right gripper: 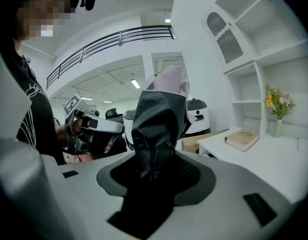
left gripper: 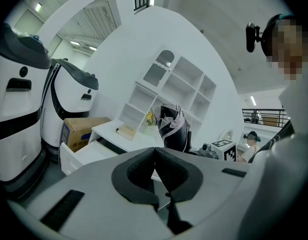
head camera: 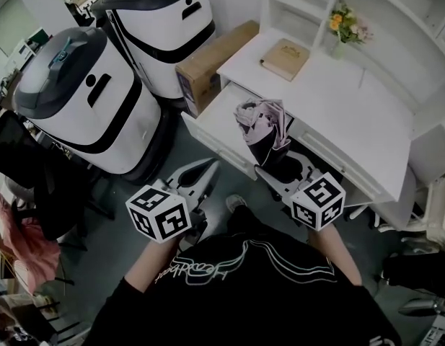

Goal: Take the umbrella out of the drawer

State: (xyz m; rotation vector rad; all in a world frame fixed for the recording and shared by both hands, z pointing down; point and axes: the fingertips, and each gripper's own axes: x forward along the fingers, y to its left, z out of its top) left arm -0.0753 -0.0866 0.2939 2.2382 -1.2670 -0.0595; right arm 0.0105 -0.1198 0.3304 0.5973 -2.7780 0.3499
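A folded black and pink umbrella (head camera: 264, 132) stands upright in the air above the open white drawer (head camera: 216, 114) of the desk. My right gripper (head camera: 283, 168) is shut on its dark lower end. In the right gripper view the umbrella (right gripper: 156, 124) fills the space between the jaws and rises in front of the camera. My left gripper (head camera: 200, 171) hangs to the left of it, in front of the drawer, with its jaws together and nothing in them. The left gripper view shows its pads meeting at the tip (left gripper: 154, 151) and the umbrella (left gripper: 172, 129) beyond.
The white desk (head camera: 337, 99) carries a tan book (head camera: 285, 58) and a vase of flowers (head camera: 345, 24) under white shelves. A cardboard box (head camera: 211, 63) stands left of the desk. Two large white and black machines (head camera: 78, 99) (head camera: 164, 27) stand further left.
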